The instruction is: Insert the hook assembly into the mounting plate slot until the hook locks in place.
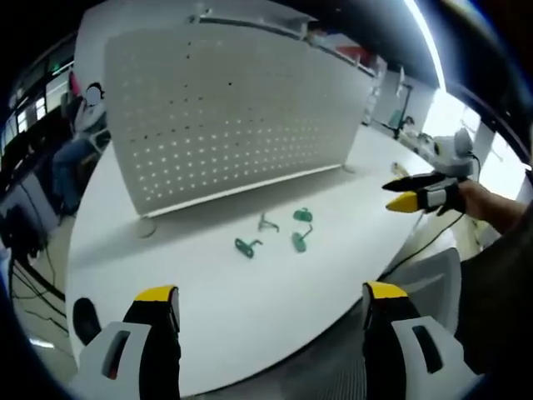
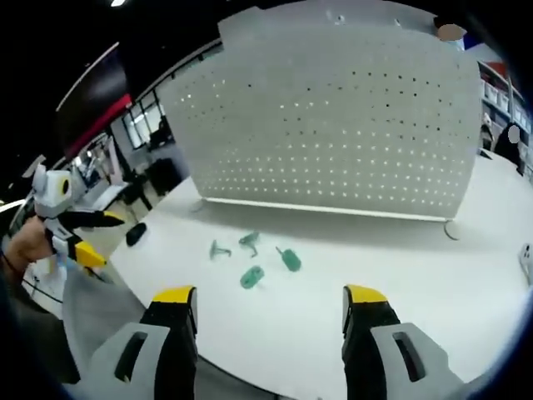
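While hovering above the near edge of the white table [image 1: 250,317], left gripper [image 1: 271,300] spread wide, nothing between its yellow-tipped jaws. Ahead of it and well apart, four green hooks [image 1: 275,233] scattered on the tabletop: one [image 1: 246,247] nearest, one [image 1: 267,223] behind it, one [image 1: 302,216] farthest back, one [image 1: 298,242] lying at the right. Behind them, upright on small feet, the white perforated mounting plate [image 1: 225,117], spanning much of the table's width. At the right of the left gripper view, right gripper [image 1: 410,193] held by a hand [image 1: 487,204], off past the table's edge, its two tips set apart.

Seen from the right gripper view, right gripper [image 2: 268,302] likewise wide, empty, poised over the table [image 2: 433,283] edge. Same hooks [image 2: 254,258] ahead of the jaws, near but untouched, between gripper and mounting plate [image 2: 333,117]. At the left of that view, left gripper [image 2: 90,237] in a hand [image 2: 25,242], clear of the table, tips parted. Dark oval object [image 2: 136,234] lying on the table's left edge.
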